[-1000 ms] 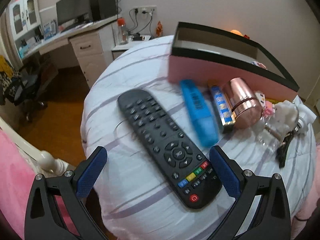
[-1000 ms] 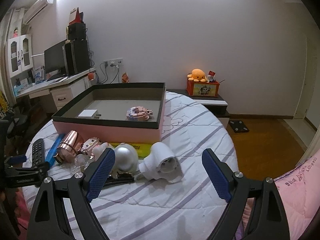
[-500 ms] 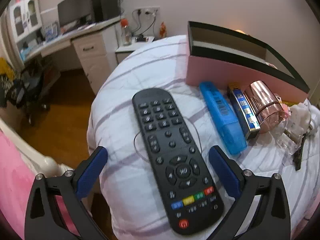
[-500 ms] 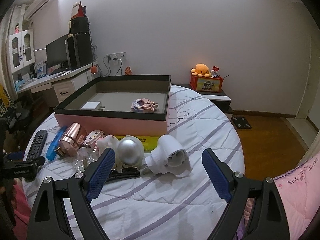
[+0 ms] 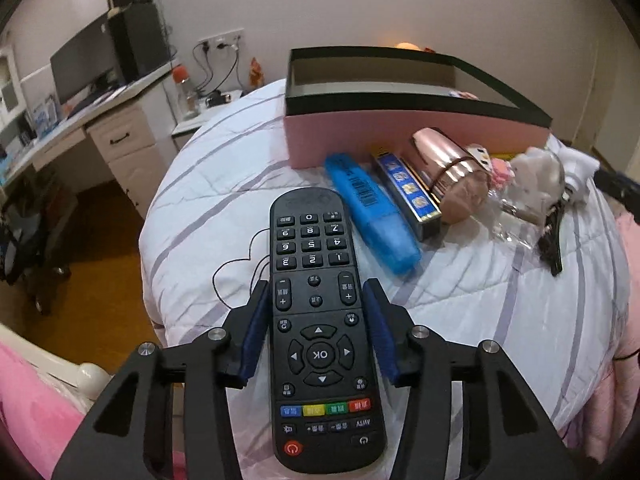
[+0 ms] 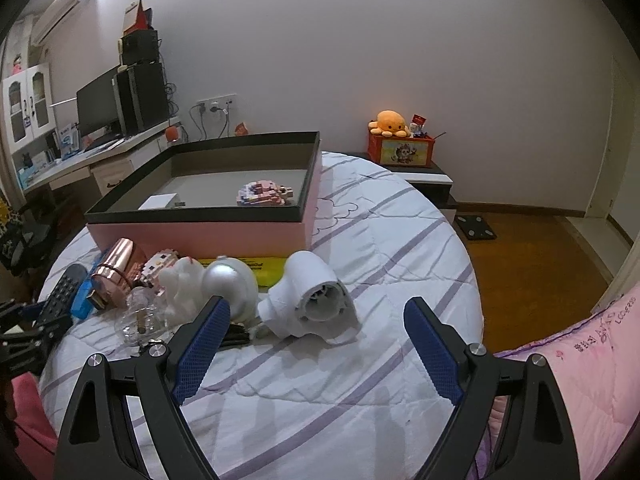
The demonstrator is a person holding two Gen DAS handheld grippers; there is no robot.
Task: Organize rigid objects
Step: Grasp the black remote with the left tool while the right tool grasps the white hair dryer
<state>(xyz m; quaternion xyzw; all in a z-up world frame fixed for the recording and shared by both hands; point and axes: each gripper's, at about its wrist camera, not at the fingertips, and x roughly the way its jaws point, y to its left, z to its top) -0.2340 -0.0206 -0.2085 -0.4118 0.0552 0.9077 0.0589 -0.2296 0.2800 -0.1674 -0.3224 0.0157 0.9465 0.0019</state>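
Remote control [image 5: 318, 320] lies on the striped bedcover [image 5: 460, 304], in front of the pink box [image 5: 400, 140]. Left gripper [image 5: 316, 320] has just been closing; its pads now clamp the remote's sides. Right gripper [image 6: 316, 344] is spread, empty, near the box.

A black remote [image 5: 316, 320] lies face up at the bed's [image 5: 480, 300] near edge; a blue marker [image 5: 372, 212] lies beside the pink box [image 5: 400, 140].

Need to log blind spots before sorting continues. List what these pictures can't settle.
- Box floor: left wrist view, near wall hides it.
- Yellow item: right wrist view, white toys cover most of it.
- Left gripper pads on remote: left wrist view, contact unclear.
- Keys: left wrist view, blurred.
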